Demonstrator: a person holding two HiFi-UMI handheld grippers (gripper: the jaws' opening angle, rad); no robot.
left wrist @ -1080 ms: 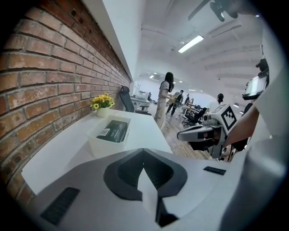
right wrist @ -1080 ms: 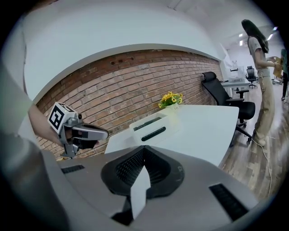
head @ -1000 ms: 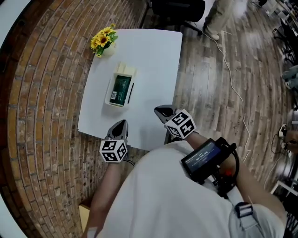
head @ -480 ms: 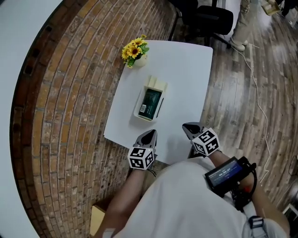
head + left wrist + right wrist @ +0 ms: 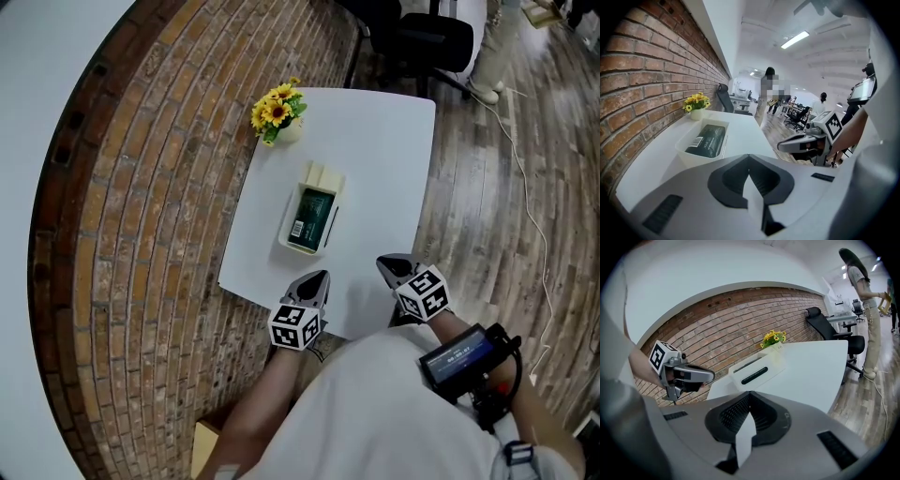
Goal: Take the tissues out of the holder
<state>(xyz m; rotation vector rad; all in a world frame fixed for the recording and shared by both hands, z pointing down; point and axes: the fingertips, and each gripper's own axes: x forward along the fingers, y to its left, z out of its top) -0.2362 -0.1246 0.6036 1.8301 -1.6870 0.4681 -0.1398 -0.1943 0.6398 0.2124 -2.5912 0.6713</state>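
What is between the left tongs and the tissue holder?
Only bare white table, as the head view shows: the left tongs hover at its near edge, short of the tissue holder.

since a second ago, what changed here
The left gripper edged a little toward the holder. The right gripper barely moved. Nothing was gripped or let go. Both stay shut and empty at the near edge of the table, the tissues still lie in the holder, and the flowers are unmoved. The head view itself swung.
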